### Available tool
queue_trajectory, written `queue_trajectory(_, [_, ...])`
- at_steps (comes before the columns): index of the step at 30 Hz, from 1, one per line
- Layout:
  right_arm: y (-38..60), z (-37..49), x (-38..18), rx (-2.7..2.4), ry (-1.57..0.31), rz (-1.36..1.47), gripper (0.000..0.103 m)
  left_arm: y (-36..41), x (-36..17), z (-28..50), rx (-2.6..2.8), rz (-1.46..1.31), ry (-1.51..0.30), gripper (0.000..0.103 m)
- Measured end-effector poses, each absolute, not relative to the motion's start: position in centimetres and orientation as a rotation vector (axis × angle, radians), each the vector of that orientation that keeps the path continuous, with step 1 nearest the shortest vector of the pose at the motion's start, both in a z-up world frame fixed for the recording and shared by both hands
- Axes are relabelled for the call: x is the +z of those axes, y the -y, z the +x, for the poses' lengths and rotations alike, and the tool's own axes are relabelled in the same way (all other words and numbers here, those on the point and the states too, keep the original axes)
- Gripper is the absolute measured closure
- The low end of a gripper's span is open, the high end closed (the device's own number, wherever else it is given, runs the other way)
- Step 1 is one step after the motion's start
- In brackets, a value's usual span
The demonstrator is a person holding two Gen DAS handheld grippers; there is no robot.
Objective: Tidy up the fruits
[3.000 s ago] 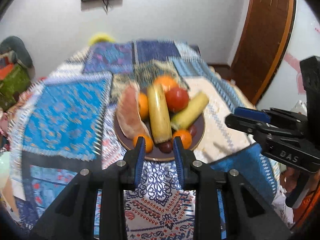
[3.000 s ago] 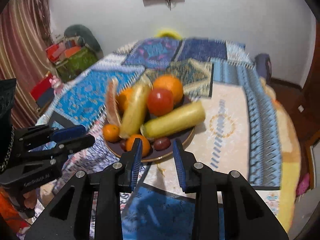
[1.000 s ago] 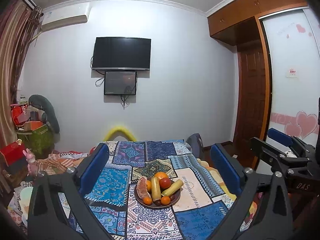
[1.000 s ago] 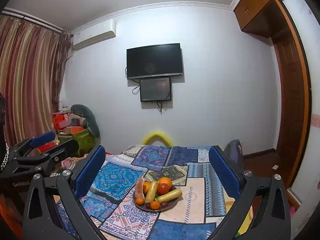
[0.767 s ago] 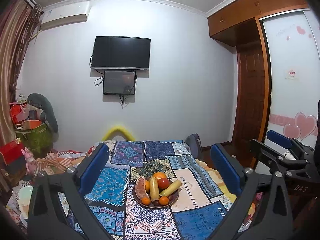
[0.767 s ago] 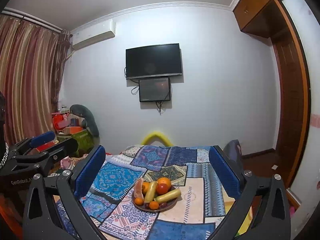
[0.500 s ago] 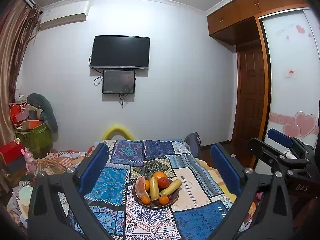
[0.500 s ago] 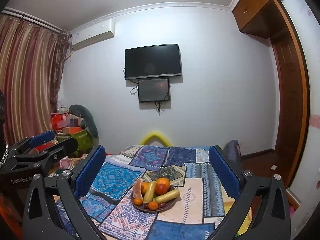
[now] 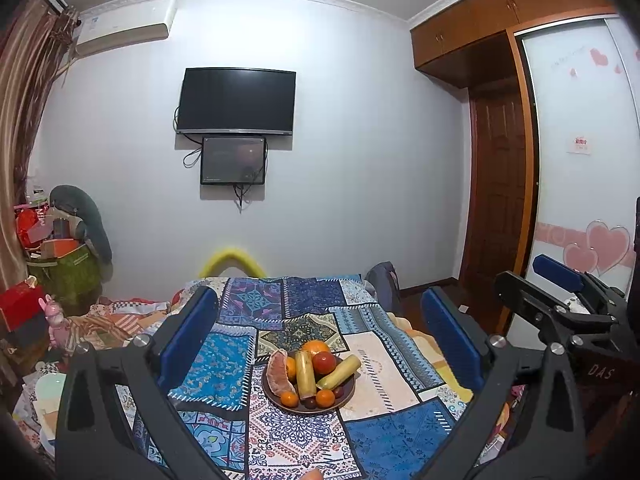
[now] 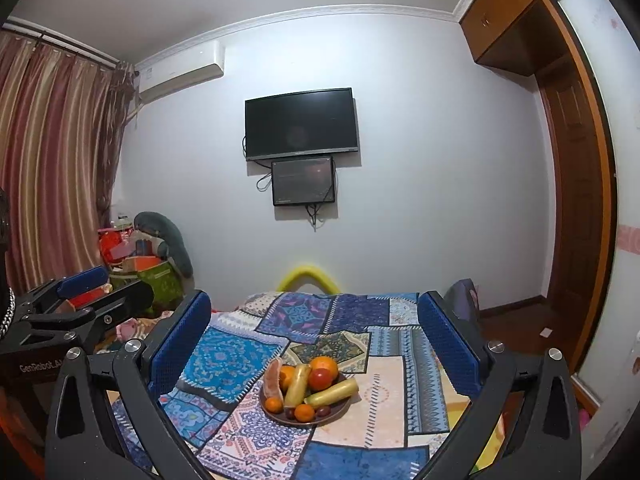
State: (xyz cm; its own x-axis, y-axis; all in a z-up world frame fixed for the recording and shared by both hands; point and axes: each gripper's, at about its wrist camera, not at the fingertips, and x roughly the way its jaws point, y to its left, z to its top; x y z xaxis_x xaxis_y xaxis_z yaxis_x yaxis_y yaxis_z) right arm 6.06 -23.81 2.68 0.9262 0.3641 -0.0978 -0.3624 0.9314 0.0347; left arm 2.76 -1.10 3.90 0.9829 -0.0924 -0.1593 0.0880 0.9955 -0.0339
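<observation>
A brown plate (image 9: 347,397) (image 10: 336,411) holds the fruit: a pomelo wedge (image 9: 277,372), two yellow bananas (image 9: 305,373), a red apple (image 9: 324,362), oranges (image 9: 315,347) and small dark fruits. It sits on the patchwork cloth (image 9: 396,436). My left gripper (image 9: 320,336) is wide open and empty, well back from the plate and above it. My right gripper (image 10: 314,338) is also wide open and empty, equally far back. Each gripper shows at the edge of the other's view.
The cloth-covered table (image 10: 360,460) fills the foreground. Piled boxes and bags (image 9: 60,264) stand at the left by the curtain (image 10: 52,160). A TV (image 9: 236,100) hangs on the far wall. A wooden door (image 9: 496,188) is at the right.
Since 3 s ago both grippers pulled far back and up from the plate and opened wide. Over the last second nothing visibly moved.
</observation>
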Motion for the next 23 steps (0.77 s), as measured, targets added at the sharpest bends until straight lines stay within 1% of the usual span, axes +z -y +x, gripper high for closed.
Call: queue_trajectory(23, [23.84,6.36,2.55,0.371,-0.11,0.02,0.0,0.97,3.39,3.29,-0.109,-0.04,-0.184,0.0])
